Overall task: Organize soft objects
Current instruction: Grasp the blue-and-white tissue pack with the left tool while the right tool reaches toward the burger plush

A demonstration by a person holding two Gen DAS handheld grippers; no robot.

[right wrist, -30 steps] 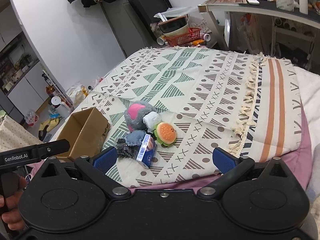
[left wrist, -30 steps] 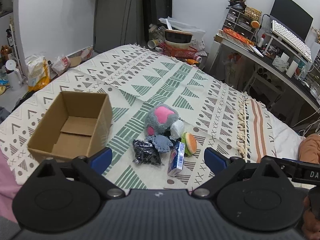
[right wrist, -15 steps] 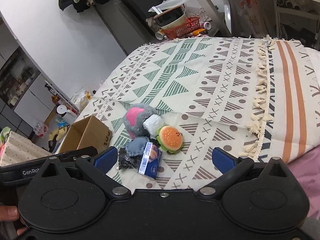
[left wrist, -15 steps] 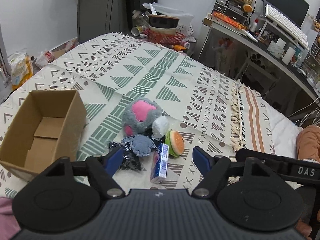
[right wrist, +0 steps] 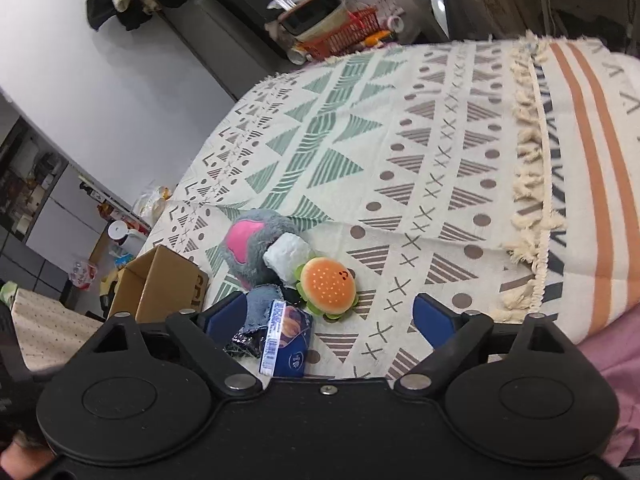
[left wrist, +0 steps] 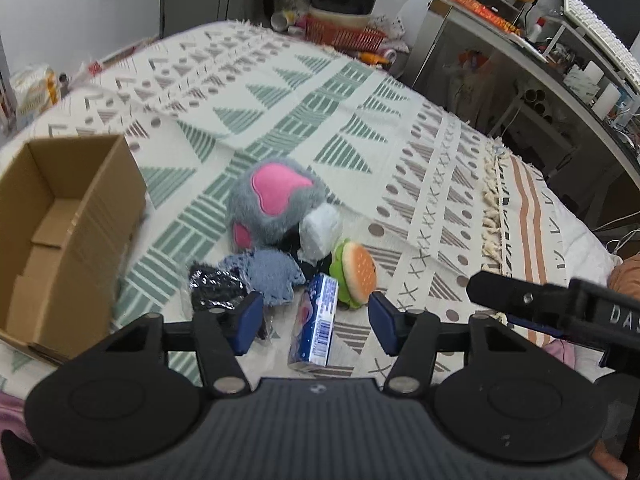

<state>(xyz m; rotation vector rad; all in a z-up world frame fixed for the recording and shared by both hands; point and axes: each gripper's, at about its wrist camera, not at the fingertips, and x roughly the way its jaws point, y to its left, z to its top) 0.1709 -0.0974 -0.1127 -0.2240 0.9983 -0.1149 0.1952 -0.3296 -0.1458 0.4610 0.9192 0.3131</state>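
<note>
A pile lies on the patterned blanket: a grey plush with pink patches, a white wrapped roll, a burger plush, a blue-grey knitted cloth, a black shiny packet and a blue tissue pack. My left gripper is open, its fingers either side of the tissue pack and above it. My right gripper is open near the burger plush and tissue pack. An open cardboard box stands left of the pile.
The blanket covers a bed; its fringe runs down the right side. A desk with a keyboard stands at the right. A red basket and bowls sit beyond the bed's far end. Bags lie on the floor at left.
Both grippers have moved forward and down toward the pile, which now looks larger. The left gripper's fingers have narrowed but stay open. The objects have not moved.
</note>
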